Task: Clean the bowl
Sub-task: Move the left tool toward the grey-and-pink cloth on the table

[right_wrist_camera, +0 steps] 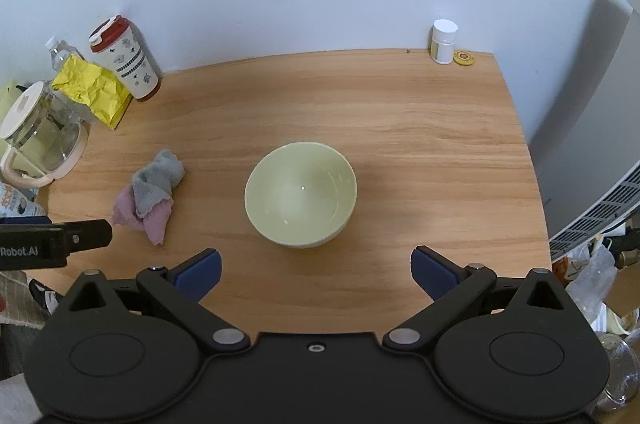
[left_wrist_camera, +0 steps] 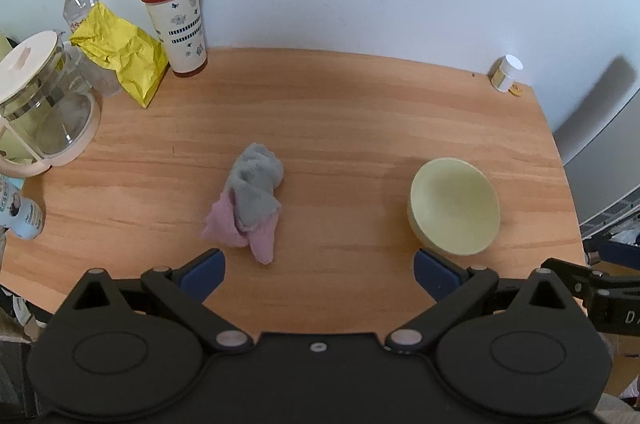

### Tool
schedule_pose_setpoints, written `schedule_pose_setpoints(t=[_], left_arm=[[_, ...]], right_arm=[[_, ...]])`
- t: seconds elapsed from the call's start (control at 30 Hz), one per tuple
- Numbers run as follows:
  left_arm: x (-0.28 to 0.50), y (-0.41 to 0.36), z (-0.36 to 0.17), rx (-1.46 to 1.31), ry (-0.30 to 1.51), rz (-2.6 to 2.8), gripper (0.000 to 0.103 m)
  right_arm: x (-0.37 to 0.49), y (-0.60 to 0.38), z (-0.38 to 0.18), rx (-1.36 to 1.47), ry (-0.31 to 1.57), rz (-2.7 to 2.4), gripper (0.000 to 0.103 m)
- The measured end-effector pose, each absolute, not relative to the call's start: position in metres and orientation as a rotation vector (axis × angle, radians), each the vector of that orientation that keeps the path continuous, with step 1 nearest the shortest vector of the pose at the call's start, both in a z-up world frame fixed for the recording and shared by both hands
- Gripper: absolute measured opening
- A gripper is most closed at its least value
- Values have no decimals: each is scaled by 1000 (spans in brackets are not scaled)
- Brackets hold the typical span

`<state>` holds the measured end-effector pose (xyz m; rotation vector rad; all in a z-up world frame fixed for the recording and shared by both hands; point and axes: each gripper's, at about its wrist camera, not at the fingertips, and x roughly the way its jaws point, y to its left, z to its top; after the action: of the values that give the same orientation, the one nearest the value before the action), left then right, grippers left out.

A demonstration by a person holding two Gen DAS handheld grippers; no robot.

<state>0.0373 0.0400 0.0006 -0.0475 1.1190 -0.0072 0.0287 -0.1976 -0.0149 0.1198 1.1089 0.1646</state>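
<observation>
Wooden table lies under both tools. Left gripper hovers level with fingers spread wide, grasping nothing; just ahead is the crumpled cloth. Right gripper is equally released, with the bowl directly ahead, upright.

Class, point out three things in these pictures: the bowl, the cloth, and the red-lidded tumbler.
bowl (right_wrist_camera: 300, 189): right wrist view, inner bottom.
cloth (left_wrist_camera: 254, 189): left wrist view, grey upper fold.
red-lidded tumbler (left_wrist_camera: 182, 31): left wrist view, patterned side wall.
</observation>
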Motion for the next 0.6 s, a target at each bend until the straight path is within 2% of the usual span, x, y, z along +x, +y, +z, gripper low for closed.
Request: schedule_pose_setpoints(t=[0.6], left_arm=[[42,32,0,35,1104,-45,102]], right_arm=[[39,-193,-16,126,1119,144,103]])
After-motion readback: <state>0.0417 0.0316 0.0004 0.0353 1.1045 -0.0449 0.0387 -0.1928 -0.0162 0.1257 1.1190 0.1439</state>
